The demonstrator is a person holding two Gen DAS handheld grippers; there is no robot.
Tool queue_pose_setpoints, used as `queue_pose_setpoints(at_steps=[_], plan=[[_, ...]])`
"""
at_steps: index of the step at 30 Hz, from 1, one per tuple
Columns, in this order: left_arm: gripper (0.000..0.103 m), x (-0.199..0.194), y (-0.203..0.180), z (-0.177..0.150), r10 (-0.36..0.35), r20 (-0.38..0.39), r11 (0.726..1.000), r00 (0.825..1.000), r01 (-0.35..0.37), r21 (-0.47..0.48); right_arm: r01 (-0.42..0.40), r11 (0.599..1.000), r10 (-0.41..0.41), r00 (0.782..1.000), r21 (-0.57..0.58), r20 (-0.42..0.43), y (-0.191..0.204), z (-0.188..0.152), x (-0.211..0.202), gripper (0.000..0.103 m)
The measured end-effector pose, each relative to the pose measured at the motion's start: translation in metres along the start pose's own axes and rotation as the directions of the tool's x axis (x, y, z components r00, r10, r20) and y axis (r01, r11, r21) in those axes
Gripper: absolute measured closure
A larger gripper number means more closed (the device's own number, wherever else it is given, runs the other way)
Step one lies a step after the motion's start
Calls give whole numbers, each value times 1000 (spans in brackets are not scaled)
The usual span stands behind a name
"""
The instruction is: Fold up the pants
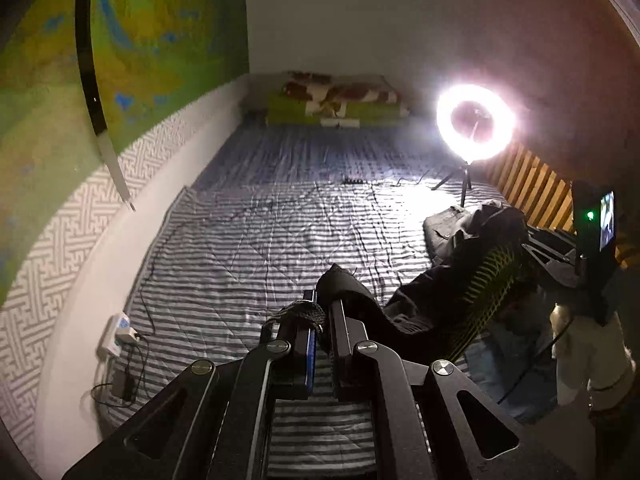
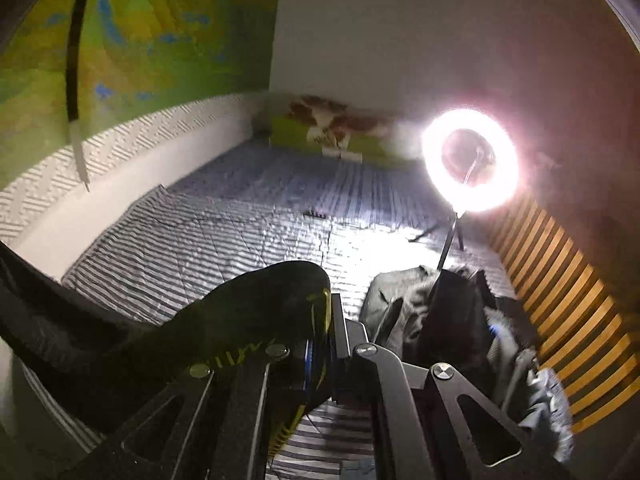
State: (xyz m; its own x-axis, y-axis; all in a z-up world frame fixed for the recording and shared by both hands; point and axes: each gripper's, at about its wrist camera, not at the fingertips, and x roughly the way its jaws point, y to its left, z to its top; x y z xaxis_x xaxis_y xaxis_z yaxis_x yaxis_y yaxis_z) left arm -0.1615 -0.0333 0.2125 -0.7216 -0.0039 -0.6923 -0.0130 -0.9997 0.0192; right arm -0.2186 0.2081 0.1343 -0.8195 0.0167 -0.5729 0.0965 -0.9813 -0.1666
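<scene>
My left tool (image 1: 320, 316) clamped on black pants (image 1: 452, 292), lifted above striped bed (image 1: 248, 240). My right tool (image 2: 332, 312) pinched tight on same pants (image 2: 248, 312), yellow-trimmed edge.

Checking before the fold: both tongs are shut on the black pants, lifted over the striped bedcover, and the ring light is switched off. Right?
Not quite: the ring light is on, glaring in both wrist views. The rest holds: the left tongs and right tongs grip the black pants above the striped bedcover.
</scene>
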Motion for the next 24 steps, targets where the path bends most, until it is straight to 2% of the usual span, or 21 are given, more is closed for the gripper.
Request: queue_pose_setpoints(at_steps=[4,10,15,19,24], plan=[[98,-30,-12,-14,8,24,1000,1000,-8,-7,-20,999,20,1000,-41,2,11,-7,-10,98],[98,-55,-16,-33,28,31,998,999,-26,-55,-40,996,39,999,-76,-15,26,-24,-21,98],[98,-73,-32,-35,45,56,998,997,-42,-48,-85,994,82,996,-65,-47,29,-40,-27,98],[98,-89,-41,-32,58,77,997,995,-53,-57,-86,994,83,996,-74,-39,30,-49,-36,98],[98,-91,-49,-36,83,66,996,994,-80,-46,-93,994,90,995,-63,-50,25,-54,-36,98]])
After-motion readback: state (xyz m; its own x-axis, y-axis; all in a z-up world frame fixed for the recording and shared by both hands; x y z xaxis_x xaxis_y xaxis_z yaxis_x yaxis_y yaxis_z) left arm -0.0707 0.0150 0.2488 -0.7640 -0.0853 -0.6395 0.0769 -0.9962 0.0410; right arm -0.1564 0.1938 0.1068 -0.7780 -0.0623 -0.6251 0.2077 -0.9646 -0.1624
